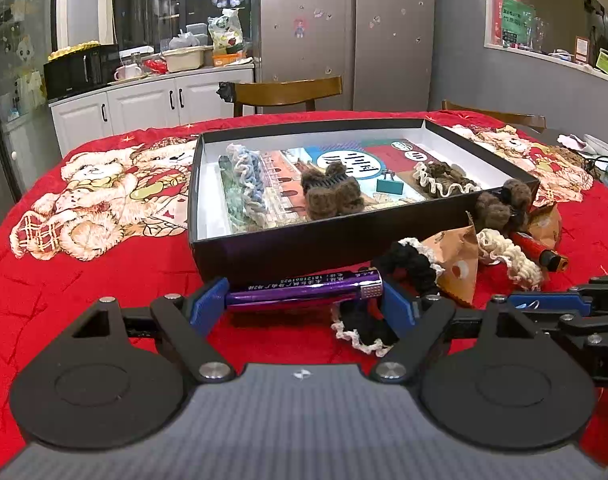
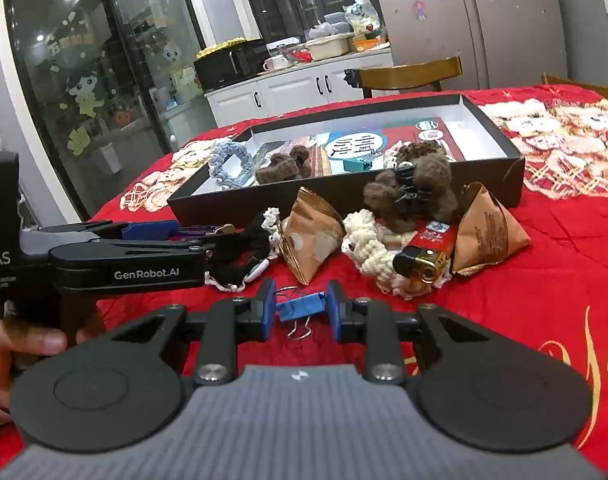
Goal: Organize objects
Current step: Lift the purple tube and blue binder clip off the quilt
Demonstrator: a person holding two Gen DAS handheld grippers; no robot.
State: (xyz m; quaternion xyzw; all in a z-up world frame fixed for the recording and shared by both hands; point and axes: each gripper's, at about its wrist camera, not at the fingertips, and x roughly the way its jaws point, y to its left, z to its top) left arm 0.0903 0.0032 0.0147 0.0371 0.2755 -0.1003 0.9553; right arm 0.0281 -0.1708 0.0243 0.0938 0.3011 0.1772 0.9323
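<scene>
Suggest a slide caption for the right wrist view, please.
Right gripper shut on a blue binder clip on the red cloth, before the black box.

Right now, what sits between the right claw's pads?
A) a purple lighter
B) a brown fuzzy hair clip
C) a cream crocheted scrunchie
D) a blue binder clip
D: in the right wrist view the right claw has its blue pads pressed on either side of the blue binder clip, whose wire handles stick out above and below, over the red tablecloth.

black scrunchie (image 1: 367, 320) partly hid behind left gripper finger | person's hand (image 2: 8, 352) cut by frame edge | purple lighter (image 1: 304, 287) txt too small to read
</scene>
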